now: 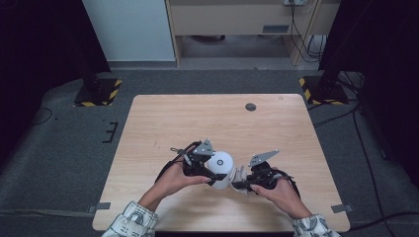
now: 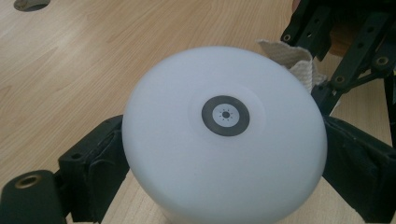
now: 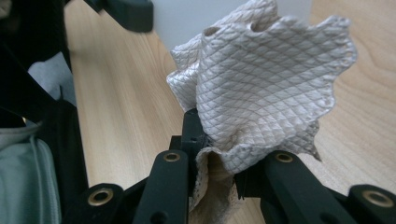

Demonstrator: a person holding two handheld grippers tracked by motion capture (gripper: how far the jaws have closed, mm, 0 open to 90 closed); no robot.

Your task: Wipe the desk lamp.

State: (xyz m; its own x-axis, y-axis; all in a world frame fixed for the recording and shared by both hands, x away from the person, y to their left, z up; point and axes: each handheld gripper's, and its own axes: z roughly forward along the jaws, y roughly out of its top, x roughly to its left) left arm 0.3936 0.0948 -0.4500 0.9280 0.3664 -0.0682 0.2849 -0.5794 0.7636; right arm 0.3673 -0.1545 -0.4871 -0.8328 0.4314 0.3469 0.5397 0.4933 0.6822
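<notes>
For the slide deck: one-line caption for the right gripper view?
Right gripper pinches a bunched quilted cloth beside the white container above the wooden table.

Both sleeves (image 1: 132, 217) are pale with a dark scribbled print. The left gripper (image 1: 217, 178) and the right gripper (image 1: 237, 185) are matte black linkages with brass-ringed pivot holes, grey three-cornered plates on top and black trailing cables.

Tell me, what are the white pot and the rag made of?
The pot looks like matte white plastic: smooth, even, slightly see-through, with a small grey ring on its flat end. It could be something else, but nothing shines like glass or metal. The rag looks like soft woven cloth: cream, with a quilted diamond pattern, wavy edges and loose folds.
</notes>
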